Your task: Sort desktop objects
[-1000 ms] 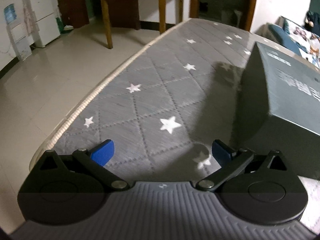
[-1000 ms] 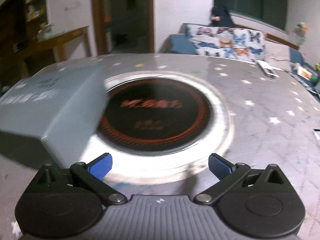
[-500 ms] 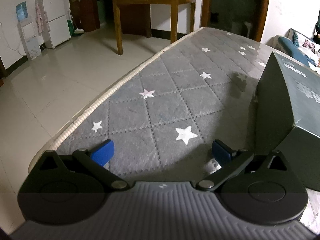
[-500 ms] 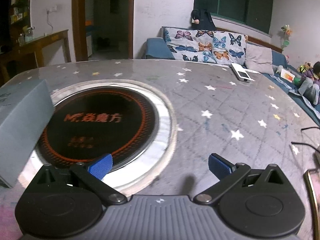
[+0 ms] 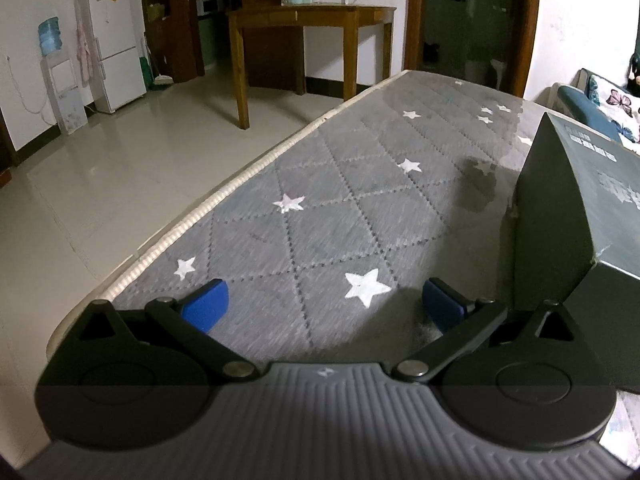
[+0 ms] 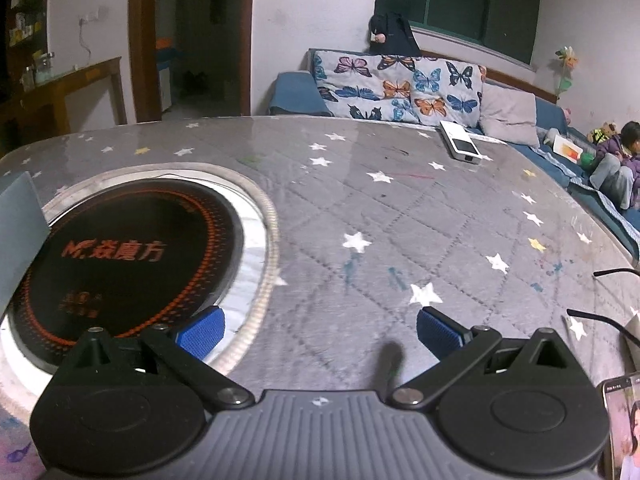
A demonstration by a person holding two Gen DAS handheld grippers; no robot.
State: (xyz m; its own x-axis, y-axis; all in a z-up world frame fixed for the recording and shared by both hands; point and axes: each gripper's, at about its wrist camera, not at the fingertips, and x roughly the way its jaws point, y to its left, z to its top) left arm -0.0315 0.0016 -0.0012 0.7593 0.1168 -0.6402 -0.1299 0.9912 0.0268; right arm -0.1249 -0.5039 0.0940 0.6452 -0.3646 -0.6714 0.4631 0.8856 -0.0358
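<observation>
The left tongs [image 5: 324, 300] are spread wide and empty over the grey star-patterned table [image 5: 320, 208]; a dark grey box [image 5: 576, 208] stands just right of their right fingertip. The right tongs [image 6: 318, 330] are likewise wide and empty, with a round black induction cooktop [image 6: 120, 256] at their left and a white handheld device [image 6: 460, 142] far right near the table edge. A phone [image 6: 620, 424] lies near right. Tiled floor [image 5: 100, 184] opens left of the table's edge; a butterfly-print sofa [image 6: 400, 88] stands beyond the far edge.
</observation>
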